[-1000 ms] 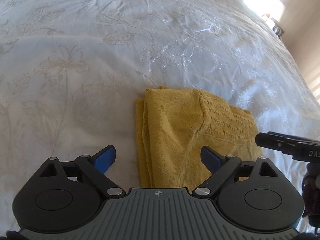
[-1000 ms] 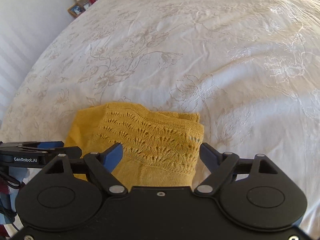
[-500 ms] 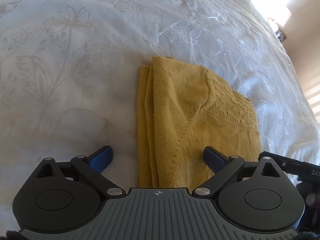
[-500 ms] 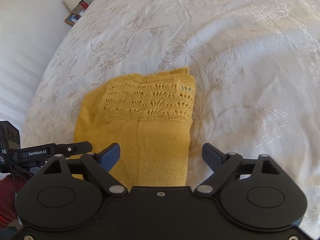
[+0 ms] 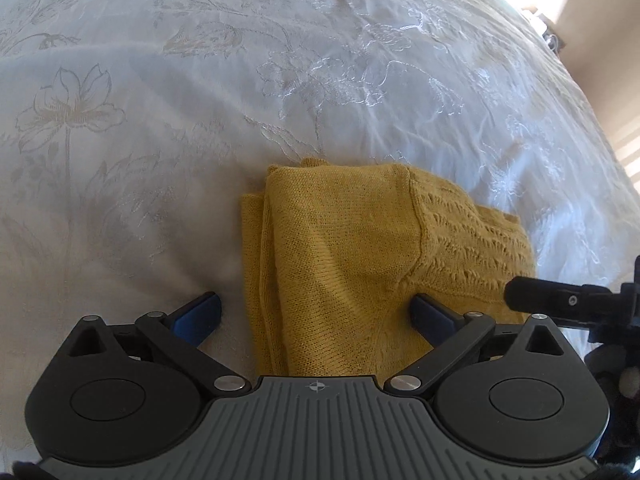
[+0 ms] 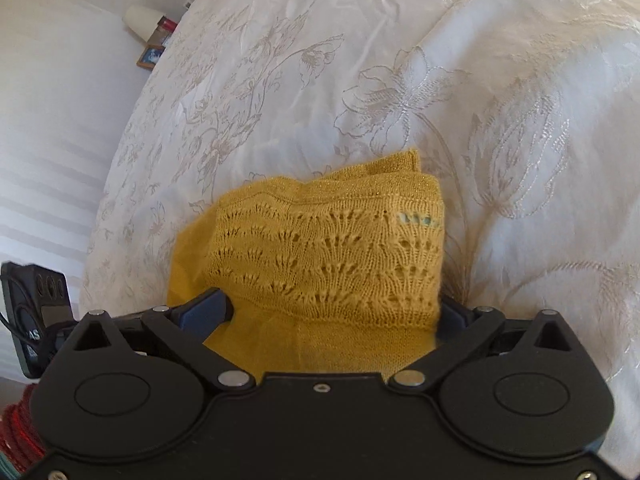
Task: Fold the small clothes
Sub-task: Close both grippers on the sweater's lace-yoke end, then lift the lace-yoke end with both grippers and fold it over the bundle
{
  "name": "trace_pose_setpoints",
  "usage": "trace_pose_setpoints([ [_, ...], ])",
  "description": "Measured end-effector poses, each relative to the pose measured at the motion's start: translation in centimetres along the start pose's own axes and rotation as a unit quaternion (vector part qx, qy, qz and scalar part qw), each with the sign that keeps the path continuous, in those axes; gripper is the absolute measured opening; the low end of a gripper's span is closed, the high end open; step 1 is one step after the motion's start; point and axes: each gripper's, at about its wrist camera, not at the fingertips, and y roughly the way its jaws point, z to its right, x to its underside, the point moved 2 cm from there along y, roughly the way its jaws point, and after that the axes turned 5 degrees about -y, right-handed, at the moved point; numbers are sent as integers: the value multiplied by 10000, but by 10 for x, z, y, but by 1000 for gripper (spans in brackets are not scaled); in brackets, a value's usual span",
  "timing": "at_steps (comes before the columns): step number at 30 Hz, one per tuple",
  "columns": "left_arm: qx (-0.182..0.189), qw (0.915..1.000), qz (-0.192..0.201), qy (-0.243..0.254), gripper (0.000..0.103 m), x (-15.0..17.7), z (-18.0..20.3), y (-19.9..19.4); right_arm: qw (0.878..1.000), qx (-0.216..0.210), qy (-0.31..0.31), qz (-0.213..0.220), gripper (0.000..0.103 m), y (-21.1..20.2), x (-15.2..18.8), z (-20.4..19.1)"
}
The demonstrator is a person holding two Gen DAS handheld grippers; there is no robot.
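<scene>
A mustard-yellow knitted garment (image 5: 340, 264) lies folded on the white embroidered bedspread (image 5: 160, 140). My left gripper (image 5: 316, 308) hangs low over its near end, open wide. One blue fingertip (image 5: 200, 312) is over the bedspread and the other rests on the knit, with the garment's layered left edge between them. My right gripper (image 6: 330, 308) straddles the lace-patterned end of the garment (image 6: 328, 256). Its jaws are opening, with the knit between them and filling the gap. A black finger (image 5: 552, 300) of the right gripper shows at the right of the left wrist view.
The bedspread (image 6: 500, 100) stretches far on all sides of the garment. Past the bed's edge stand a white cup-like object (image 6: 140, 20) and a small framed picture (image 6: 150, 56). A red knitted sleeve (image 6: 16, 432) shows at the lower left. A beige wall (image 5: 600, 20) lies beyond the bed.
Both grippers have come down closer to the garment and their jaws have widened. The right gripper has rolled and now sits over the lace end.
</scene>
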Motion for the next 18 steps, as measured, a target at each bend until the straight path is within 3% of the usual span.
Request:
trace_pose_setpoints([
  [3, 125, 9998, 128, -80, 102, -1, -2, 0, 9984, -365, 414, 83, 103, -7, 0, 14],
  [5, 203, 9994, 241, -140, 95, -1, -4, -4, 9982, -373, 464, -62, 103, -7, -2, 14],
  [7, 386, 9986, 338, -118, 50, 0, -3, -10, 9988, -303, 282, -264, 103, -5, -3, 6],
  [8, 540, 9979, 298, -200, 44, 0, -1, -11, 9991, -267, 117, -321, 98, -3, -2, 0],
  [9, 572, 9976, 295, -258, 36, 1, 1, -11, 9992, -177, -74, -336, 72, -3, 0, -5],
  [10, 556, 9977, 309, -219, 31, 1, 4, -12, 9986, 169, -355, -348, 57, -3, 2, -13],
  [12, 459, 9981, 413, -31, 28, 3, 14, -17, 9969, 307, -689, -239, 46, -8, 6, -24],
  [18, 538, 9948, 843, 199, 25, 11, 42, -54, 9886, 551, -1396, 148, 37, -49, 15, -67],
])
